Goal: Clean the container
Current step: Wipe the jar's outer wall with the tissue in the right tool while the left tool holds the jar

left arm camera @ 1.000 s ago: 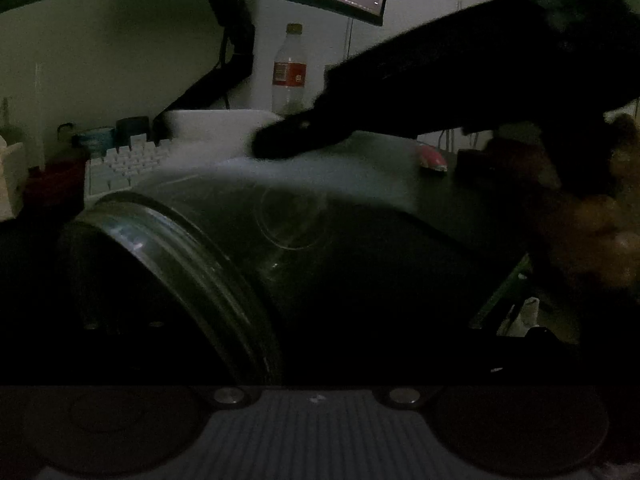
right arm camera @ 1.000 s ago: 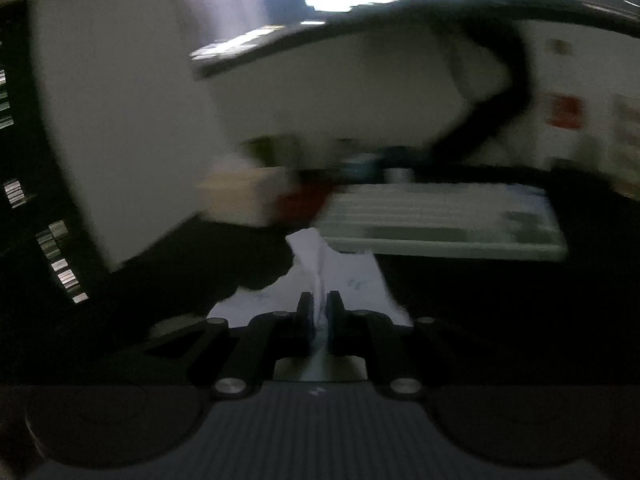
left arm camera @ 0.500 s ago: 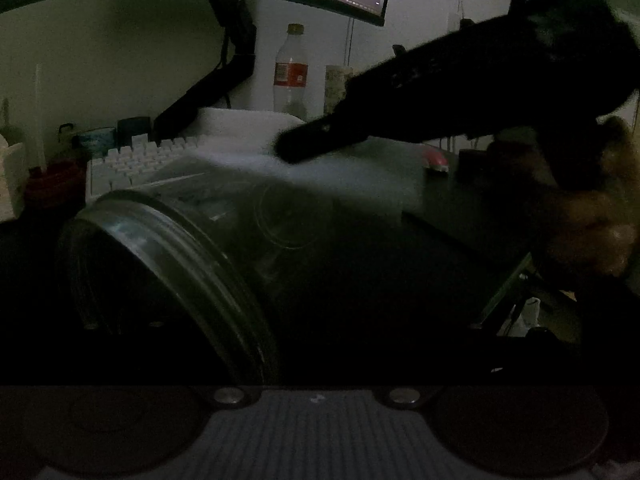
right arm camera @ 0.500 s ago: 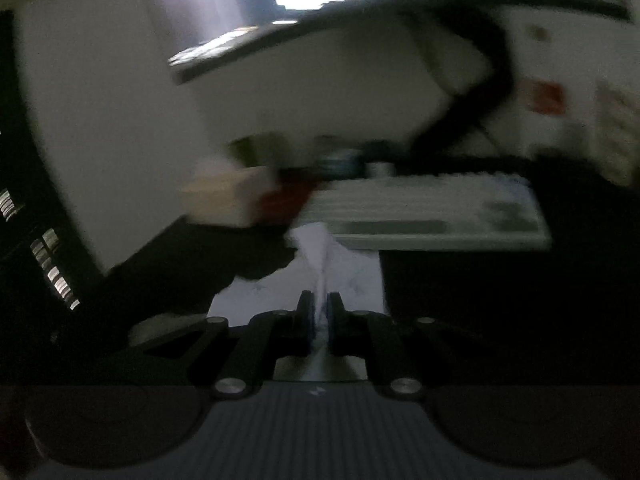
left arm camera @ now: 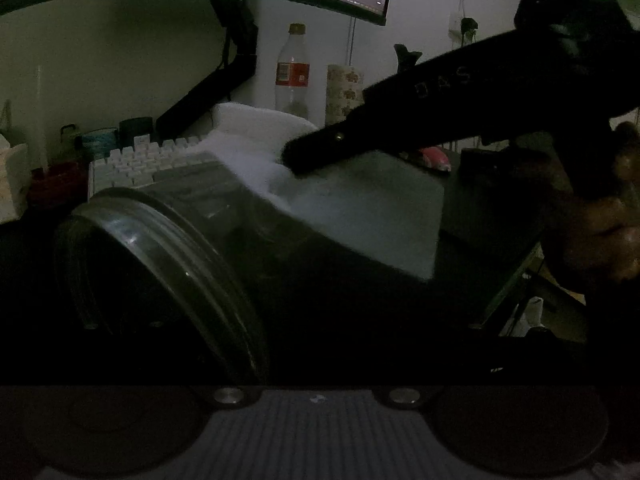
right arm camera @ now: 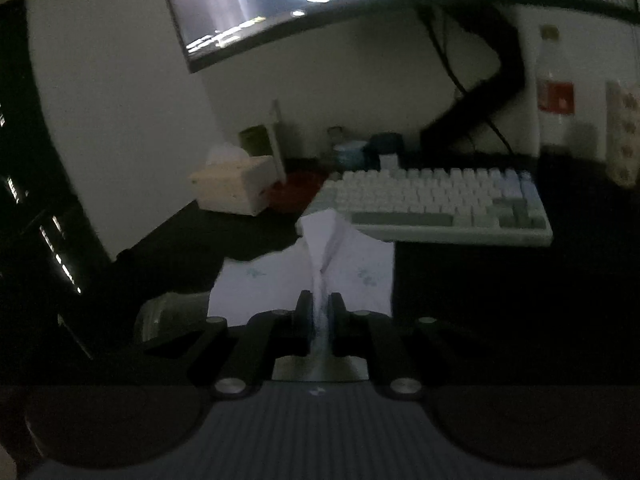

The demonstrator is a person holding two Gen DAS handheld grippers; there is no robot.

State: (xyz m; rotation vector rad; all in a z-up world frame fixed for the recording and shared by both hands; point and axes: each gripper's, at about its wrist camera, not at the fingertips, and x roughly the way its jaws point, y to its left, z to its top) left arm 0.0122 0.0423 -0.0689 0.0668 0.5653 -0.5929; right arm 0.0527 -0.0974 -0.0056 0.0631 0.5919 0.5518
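jaws of the right gripper (right arm camera: 320, 316) are shut on a white tissue (right arm camera: 340, 264). left jaws cannot be seen. the jar (left arm camera: 192, 264) is tilted; the thin tissue could be torn.

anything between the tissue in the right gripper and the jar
Nothing visible. In the left wrist view the right gripper presses the white tissue directly on the clear jar's side wall; no other object lies between them.
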